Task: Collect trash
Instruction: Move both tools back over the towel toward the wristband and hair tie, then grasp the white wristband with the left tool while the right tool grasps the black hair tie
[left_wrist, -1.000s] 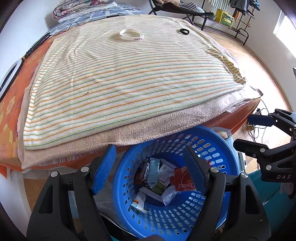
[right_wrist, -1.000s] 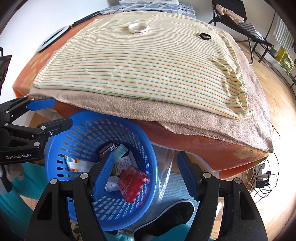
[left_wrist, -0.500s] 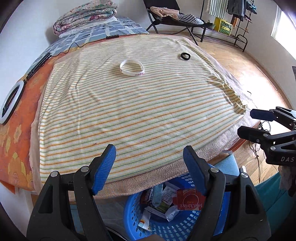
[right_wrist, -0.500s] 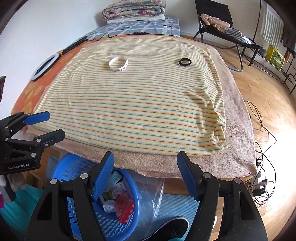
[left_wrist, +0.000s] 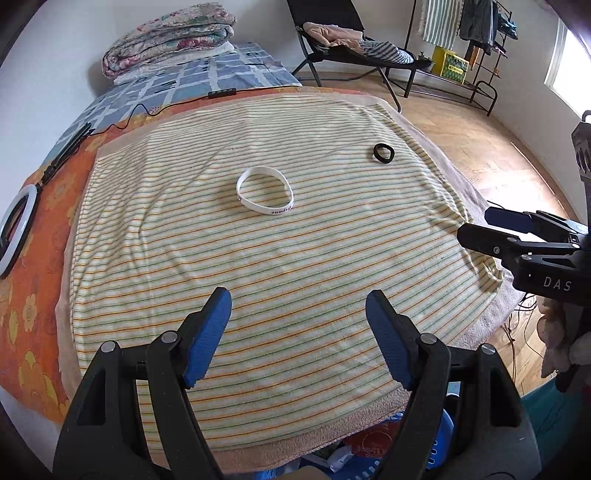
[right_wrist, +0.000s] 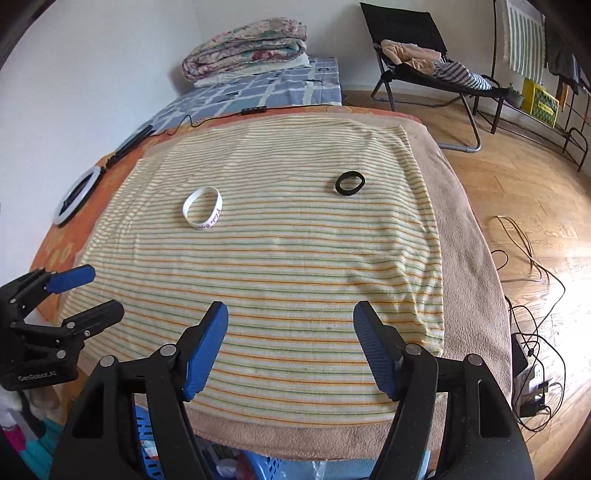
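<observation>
A white wristband (left_wrist: 265, 190) (right_wrist: 203, 207) and a small black ring (left_wrist: 383, 152) (right_wrist: 349, 182) lie on the striped cloth (left_wrist: 258, 258) (right_wrist: 295, 258) that covers the bed. My left gripper (left_wrist: 299, 299) hangs open over the cloth's near part, nothing between its blue pads. Over the near edge, my right gripper (right_wrist: 290, 310) is open too and holds nothing. Each gripper also shows from the side in the other's view. The blue basket (left_wrist: 436, 439) (right_wrist: 147, 443) with wrappers is mostly hidden under the bed's near edge.
A ring light (left_wrist: 14, 229) (right_wrist: 75, 199) and a black cable lie at the bed's left side. Folded quilts (left_wrist: 166, 40) are stacked at the far end. A folding chair (right_wrist: 424, 70) and a rack stand on the wood floor, with cables (right_wrist: 524, 280) at right.
Both grippers rose from above the blue basket and moved forward over the bed. The basket has dropped to the bottom edge of both views. The jaws stayed open.
</observation>
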